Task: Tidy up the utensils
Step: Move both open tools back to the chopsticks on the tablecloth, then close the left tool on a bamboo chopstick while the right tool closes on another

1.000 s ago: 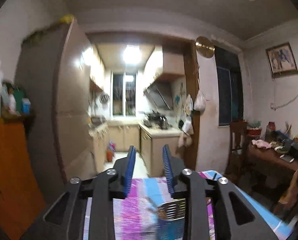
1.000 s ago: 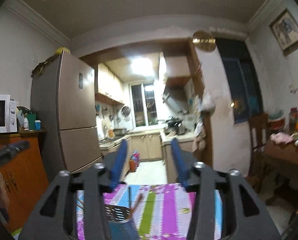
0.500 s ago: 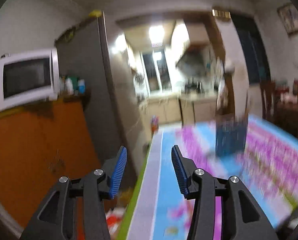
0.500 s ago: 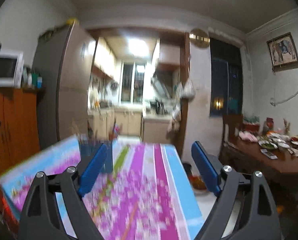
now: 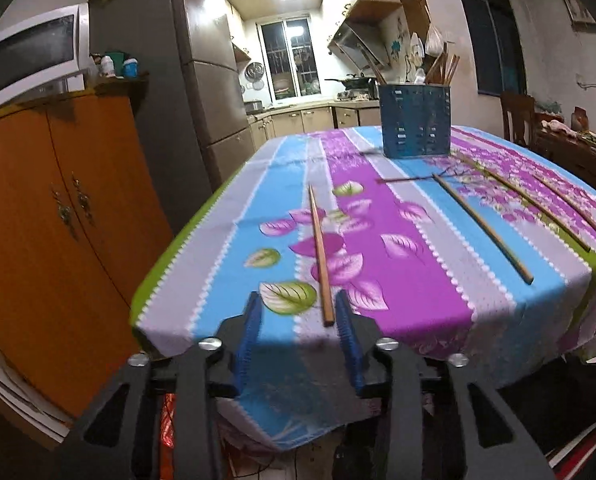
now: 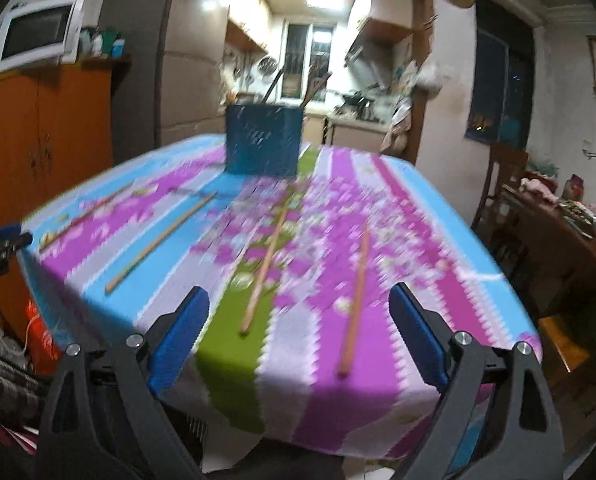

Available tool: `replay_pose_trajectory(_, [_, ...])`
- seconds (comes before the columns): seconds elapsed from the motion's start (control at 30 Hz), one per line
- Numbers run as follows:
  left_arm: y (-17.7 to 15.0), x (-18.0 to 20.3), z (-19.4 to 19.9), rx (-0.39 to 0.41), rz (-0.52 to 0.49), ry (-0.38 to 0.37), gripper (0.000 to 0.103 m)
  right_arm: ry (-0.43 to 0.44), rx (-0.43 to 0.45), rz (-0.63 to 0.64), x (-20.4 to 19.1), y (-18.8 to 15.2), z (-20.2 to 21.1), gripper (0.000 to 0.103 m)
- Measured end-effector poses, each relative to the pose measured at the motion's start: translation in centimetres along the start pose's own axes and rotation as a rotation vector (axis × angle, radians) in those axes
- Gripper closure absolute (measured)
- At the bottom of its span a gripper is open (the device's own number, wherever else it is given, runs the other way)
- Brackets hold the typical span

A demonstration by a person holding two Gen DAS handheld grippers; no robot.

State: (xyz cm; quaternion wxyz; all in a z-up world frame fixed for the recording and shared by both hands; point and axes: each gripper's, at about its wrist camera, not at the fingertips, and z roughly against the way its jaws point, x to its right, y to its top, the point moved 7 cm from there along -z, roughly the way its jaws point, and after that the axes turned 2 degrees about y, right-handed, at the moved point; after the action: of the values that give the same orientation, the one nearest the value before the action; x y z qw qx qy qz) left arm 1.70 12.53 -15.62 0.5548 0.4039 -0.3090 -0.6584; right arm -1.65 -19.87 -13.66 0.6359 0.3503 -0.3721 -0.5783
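Note:
A blue perforated utensil holder (image 5: 415, 120) (image 6: 264, 140) with sticks in it stands at the far end of the table's striped floral cloth (image 5: 397, 240). Several wooden chopsticks lie loose on the cloth. My left gripper (image 5: 298, 314) hovers at the near table edge, its jaws closing; the near end of one chopstick (image 5: 319, 256) lies between its fingers, close to the right finger, untouched. Other chopsticks (image 5: 481, 228) lie further right. My right gripper (image 6: 298, 300) has its jaws opening wide, with two chopsticks (image 6: 264, 272) (image 6: 355, 304) on the cloth just ahead, none gripped.
An orange cupboard (image 5: 58, 208) with a microwave (image 5: 30, 56) on top stands left of the table, a fridge (image 5: 202, 80) behind it. A wooden chair (image 6: 505, 176) and a cluttered dark table (image 6: 569, 216) are at the right. The left gripper's tip (image 6: 2, 236) shows at the right view's left edge.
Both views have dropped from the kitchen doorway down to the tabletop's near edge. The right jaws have spread much wider. The left jaws have narrowed since half a second ago.

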Motion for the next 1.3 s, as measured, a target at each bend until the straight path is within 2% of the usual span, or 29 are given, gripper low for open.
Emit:
replay_pose_trajectory(0.07, [-0.4, 0.5, -0.3, -0.001, -0.014, -0.01, 0.072, -0.004, -0.006, 0.011, -0.9, -0.7, -0.4, 0.019])
replay_pose_trajectory(0.2, [-0.5, 1.0, -1.6, -0.016, -0.016, -0.016, 0.075, 0.01, -0.034, -0.019, -1.4, -1.4, -1.0, 0.041])
replay_pose_trajectory(0.27, [-0.6, 1.0, -1.9, -0.018, -0.021, -0.015, 0.075, 0.011, -0.05, -0.03, -1.4, -1.7, -1.4, 0.048])
replay_pose_trajectory(0.53, [-0.8, 1.6, -2.1, 0.006, -0.045, 0.008, 0.075, 0.017, -0.08, -0.038, -1.7, -2.2, -2.1, 0.059])
replay_pose_trajectory(0.7, [-0.7, 1.4, -2.3, 0.001, -0.017, -0.002, 0.076, 0.037, -0.107, -0.043, -2.0, -2.5, -3.0, 0.08])
replay_pose_trajectory(0.97, [-0.5, 1.5, -2.4, -0.026, 0.0, -0.001, 0.076, 0.06, -0.095, -0.054, -2.4, -2.3, -3.5, 0.086])
replay_pose_trajectory(1.3, [-0.5, 1.5, -2.5, -0.039, 0.006, 0.008, 0.076, 0.053, -0.083, -0.057, -2.4, -2.4, -3.4, 0.086])
